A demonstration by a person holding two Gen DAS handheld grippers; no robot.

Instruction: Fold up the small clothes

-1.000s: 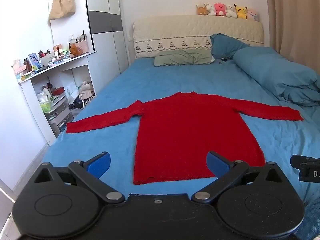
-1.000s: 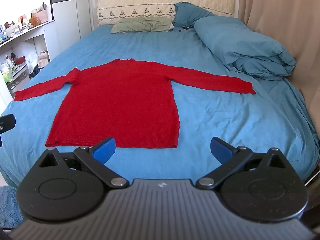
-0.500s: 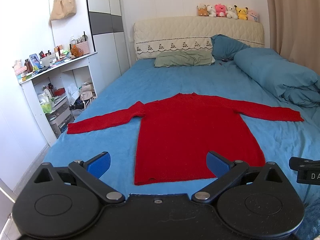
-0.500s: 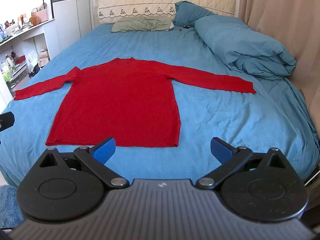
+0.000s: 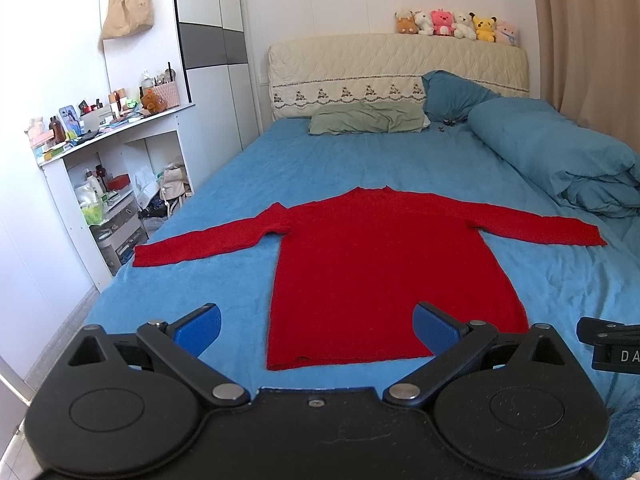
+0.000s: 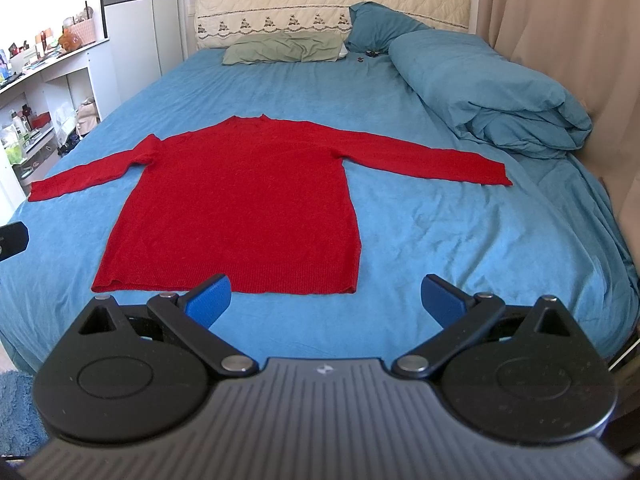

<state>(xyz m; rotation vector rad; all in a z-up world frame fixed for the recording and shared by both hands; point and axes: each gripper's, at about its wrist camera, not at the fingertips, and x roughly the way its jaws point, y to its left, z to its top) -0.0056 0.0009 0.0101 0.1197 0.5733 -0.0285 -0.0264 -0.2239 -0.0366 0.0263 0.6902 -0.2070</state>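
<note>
A red long-sleeved sweater (image 5: 380,264) lies flat on the blue bed sheet (image 5: 320,168), sleeves spread to both sides, hem towards me. It also shows in the right wrist view (image 6: 240,200). My left gripper (image 5: 316,330) is open and empty, held above the hem near its left corner. My right gripper (image 6: 326,302) is open and empty, held just in front of the hem near its right corner (image 6: 352,290). Neither gripper touches the sweater.
A rolled blue duvet (image 5: 560,160) lies along the bed's right side. A green pillow (image 5: 366,118) and a blue pillow (image 5: 452,94) lie at the headboard. A white shelf unit (image 5: 100,184) with clutter stands left of the bed. A curtain (image 6: 560,40) hangs right.
Both grippers have drifted very slightly; the sweater sits a touch lower in the views. The jaws stay open and the sweater has not moved.
</note>
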